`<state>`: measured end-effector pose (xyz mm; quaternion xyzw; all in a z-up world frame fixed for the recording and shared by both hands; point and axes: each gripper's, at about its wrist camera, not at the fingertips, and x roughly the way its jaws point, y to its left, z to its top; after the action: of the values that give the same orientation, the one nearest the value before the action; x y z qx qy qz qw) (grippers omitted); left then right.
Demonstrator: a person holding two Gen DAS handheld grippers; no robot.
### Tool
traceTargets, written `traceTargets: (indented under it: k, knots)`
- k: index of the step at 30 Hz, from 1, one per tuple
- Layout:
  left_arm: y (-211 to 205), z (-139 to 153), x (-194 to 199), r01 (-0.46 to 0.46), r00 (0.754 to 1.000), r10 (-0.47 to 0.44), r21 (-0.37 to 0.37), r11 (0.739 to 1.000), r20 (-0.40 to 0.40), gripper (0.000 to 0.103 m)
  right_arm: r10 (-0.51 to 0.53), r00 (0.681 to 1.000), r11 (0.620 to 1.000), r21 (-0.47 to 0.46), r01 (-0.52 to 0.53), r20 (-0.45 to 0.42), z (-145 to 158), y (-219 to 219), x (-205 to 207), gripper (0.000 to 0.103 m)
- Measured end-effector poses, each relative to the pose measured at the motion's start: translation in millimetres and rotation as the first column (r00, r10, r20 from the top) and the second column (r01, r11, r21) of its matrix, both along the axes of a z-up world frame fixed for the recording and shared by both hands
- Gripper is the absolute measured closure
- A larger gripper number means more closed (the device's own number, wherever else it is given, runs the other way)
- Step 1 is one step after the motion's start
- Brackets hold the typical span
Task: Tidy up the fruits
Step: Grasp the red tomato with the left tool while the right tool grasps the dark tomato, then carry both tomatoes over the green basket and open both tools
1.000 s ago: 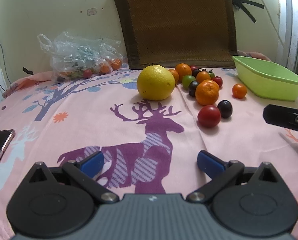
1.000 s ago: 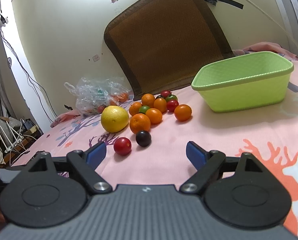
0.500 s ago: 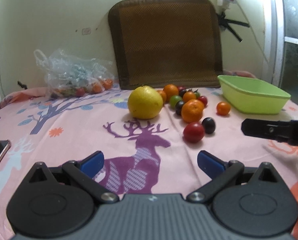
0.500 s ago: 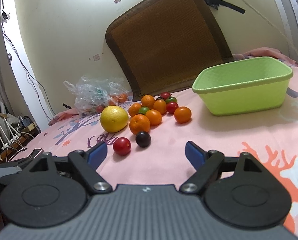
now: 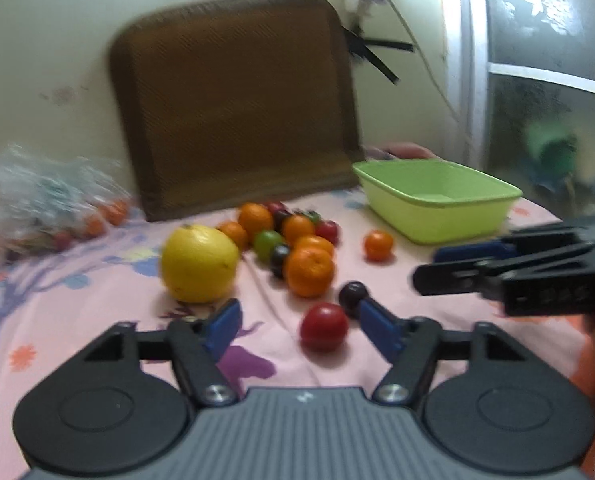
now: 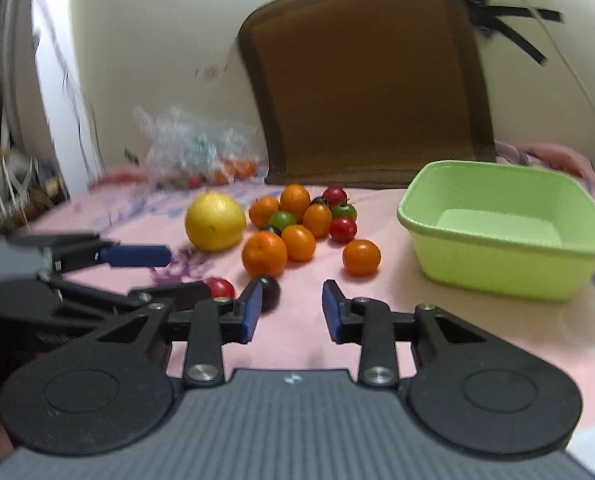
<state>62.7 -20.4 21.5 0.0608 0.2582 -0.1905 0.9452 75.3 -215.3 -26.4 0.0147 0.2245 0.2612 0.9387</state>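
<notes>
A pile of fruit lies on the pink deer-print cloth: a big yellow citrus [image 5: 197, 264], several oranges [image 5: 309, 272], small red, green and dark ones. A red tomato [image 5: 323, 327] and a dark plum [image 5: 353, 294] sit nearest. My left gripper [image 5: 299, 326] is open, and the tomato shows between its blue fingertips, nearer the right one, ungripped. My right gripper [image 6: 292, 308] is open with a narrow empty gap, and the dark plum [image 6: 271, 294] sits just beyond its left fingertip. A light green tub [image 6: 505, 236] stands empty at the right.
A clear plastic bag [image 6: 193, 148] holding more fruit lies at the back left. A brown woven mat [image 5: 233, 100] leans on the wall behind the pile. The two grippers are close together, the right gripper [image 5: 497, 272] beside the left one. One orange [image 6: 361, 257] sits apart, near the tub.
Both grippers have moved forward to the near edge of the fruit pile. The right gripper's fingers have drawn closer together. The red tomato now lies between the left fingertips.
</notes>
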Motion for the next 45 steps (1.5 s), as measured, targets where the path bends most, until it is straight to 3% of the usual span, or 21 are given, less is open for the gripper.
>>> traceTargets:
  k: [4,6,9,13,14,15,18,20,23,25,29,35,37,40,45]
  knots:
    - [-11,-9,3,0.083,0.997,-0.082,0.070,0.994,-0.003,0.041,0.050,0.997,0.999,-0.006,-0.050,-0.056,-1,-5,22,0.067]
    - [-15,-14,7,0.108,0.994,-0.106,0.091,0.990,-0.030,0.055,0.076,0.997,0.997,0.026,-0.075,-0.007,4,-1,28,0.067]
    - [-13,-17,17,0.110,0.991,-0.105,0.066,0.992,-0.080,0.072,0.109,0.994,0.994,0.029,-0.108,-0.028,5,11,39,0.066]
    - [-6,-17,11,0.093,0.994,-0.088,0.073,0.993,-0.071,0.072,0.125,0.988,0.992,-0.014,-0.127,-0.086,-6,24,47,0.067]
    - [-3,-17,8,0.092,0.994,-0.087,0.068,0.993,-0.073,0.072,0.131,0.987,0.991,-0.014,-0.133,-0.097,-8,26,47,0.075]
    - [0,-16,5,0.091,0.994,-0.086,0.063,0.994,-0.074,0.072,0.138,0.984,0.990,-0.007,-0.139,-0.116,-12,23,47,0.077]
    - [4,-9,2,0.097,0.992,-0.096,0.012,0.995,-0.087,0.072,0.132,0.987,0.991,0.017,-0.131,-0.093,-8,12,39,0.077]
    - [-1,3,5,0.116,0.991,-0.117,-0.017,0.993,-0.071,0.072,0.098,0.994,0.994,0.047,-0.097,-0.040,0,-3,32,0.077]
    - [-24,23,19,0.156,0.987,-0.157,-0.043,0.987,-0.019,0.072,-0.039,0.994,0.997,0.068,0.032,0.105,19,-37,17,0.077]
    - [-49,35,33,0.199,0.980,-0.199,-0.064,0.978,0.007,0.072,-0.147,0.971,0.988,0.068,0.136,0.187,28,-61,9,0.077]
    - [-110,43,64,0.264,0.964,-0.261,-0.055,0.963,0.060,0.072,-0.318,0.915,0.946,0.027,0.322,0.250,29,-100,9,0.077]
    - [-170,22,102,0.255,0.967,-0.255,-0.012,0.967,0.012,0.071,-0.388,0.899,0.920,0.035,0.390,0.201,16,-123,23,0.075]
    - [-174,13,107,0.240,0.971,-0.240,-0.006,0.971,-0.016,0.071,-0.392,0.899,0.919,0.035,0.393,0.198,14,-124,25,0.075]
    - [-176,9,106,0.209,0.978,-0.209,0.007,0.978,0.004,0.063,-0.395,0.899,0.918,0.035,0.396,0.191,13,-123,24,0.075]
    - [-159,16,98,0.179,0.984,-0.179,-0.025,0.983,0.014,0.051,-0.415,0.891,0.910,0.091,0.405,0.185,11,-133,19,0.061]
